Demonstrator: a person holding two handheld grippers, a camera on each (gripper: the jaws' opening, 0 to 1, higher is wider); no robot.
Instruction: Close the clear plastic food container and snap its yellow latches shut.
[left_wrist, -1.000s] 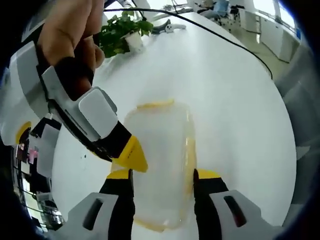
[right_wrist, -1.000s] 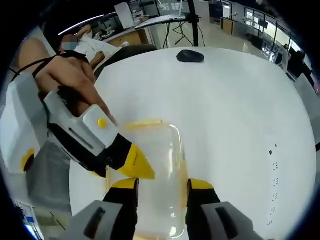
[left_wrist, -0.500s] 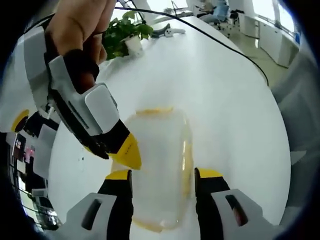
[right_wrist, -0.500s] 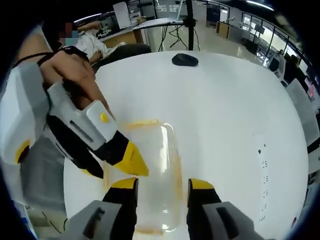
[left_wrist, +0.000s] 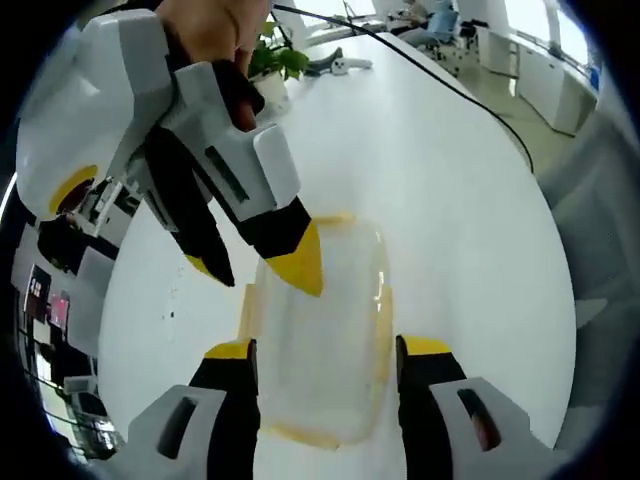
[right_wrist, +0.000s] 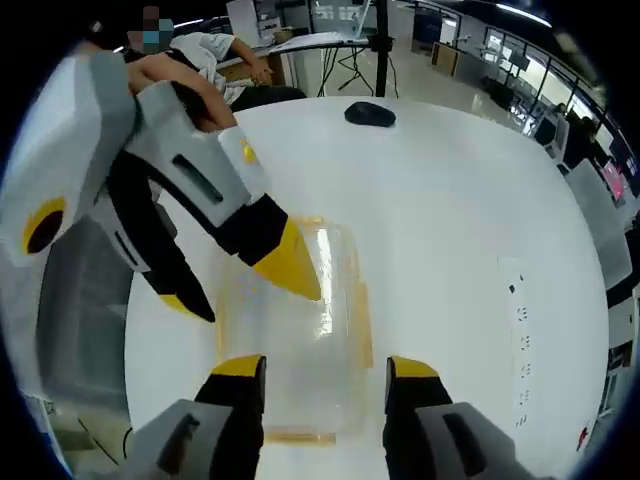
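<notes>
in the left gripper view, the left gripper (left_wrist: 325, 362) hangs above the clear plastic food container (left_wrist: 318, 335), its two black, yellow-tipped jaws spread wide, one over each long side of the box, gripping nothing. the container lies flat on the white table (left_wrist: 450, 170) with its lid down and a yellow latch (left_wrist: 383, 330) showing along the right-hand edge. the right gripper (left_wrist: 255, 268) reaches in from the upper left, jaws parted, held by a hand (left_wrist: 215, 25); one yellow tip lies over the lid near its far end, though contact cannot be told. a potted plant (left_wrist: 268, 70) stands far back on the table.

in the right gripper view, the right gripper (right_wrist: 325, 372) is likewise spread open over the container (right_wrist: 290, 335), clasping nothing. the left gripper (right_wrist: 245, 280) enters from the upper left, jaws apart, one yellow tip over the lid. a dark object (right_wrist: 368, 113) lies at the far side of the table (right_wrist: 450, 220).
</notes>
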